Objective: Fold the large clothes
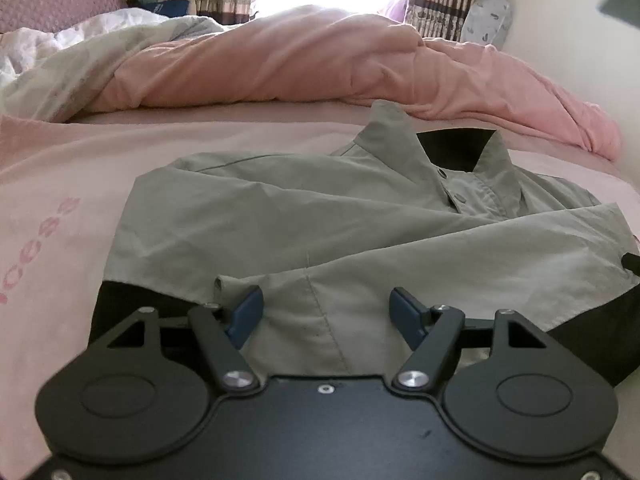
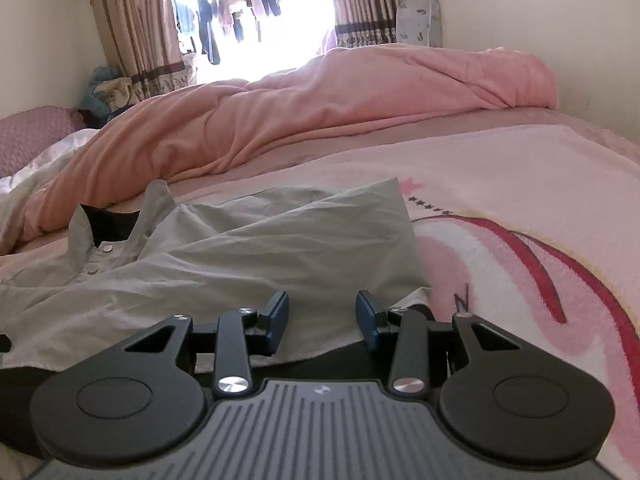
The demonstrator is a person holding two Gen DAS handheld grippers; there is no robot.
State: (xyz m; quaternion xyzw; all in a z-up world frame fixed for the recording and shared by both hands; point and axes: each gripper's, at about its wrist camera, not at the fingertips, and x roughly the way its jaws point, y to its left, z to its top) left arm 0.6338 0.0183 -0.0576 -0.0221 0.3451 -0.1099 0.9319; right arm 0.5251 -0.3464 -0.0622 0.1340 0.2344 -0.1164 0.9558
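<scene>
A grey-green button-up shirt with a black lining (image 1: 328, 220) lies partly folded on the pink bed sheet (image 1: 60, 184), collar pointing away; it also shows in the right wrist view (image 2: 240, 256). My left gripper (image 1: 326, 314) is open, its blue pads on either side of the shirt's near hem fabric, low over it. My right gripper (image 2: 322, 316) is open over the shirt's near right edge, with cloth between the pads. Neither is closed on the cloth.
A crumpled pink duvet (image 1: 300, 64) lies across the bed behind the shirt and also shows in the right wrist view (image 2: 320, 92). A white quilt (image 1: 48, 64) and purple pillow (image 1: 56, 0) lie far left. A pink cartoon blanket (image 2: 520, 208) spreads right. Curtains and wall stand behind.
</scene>
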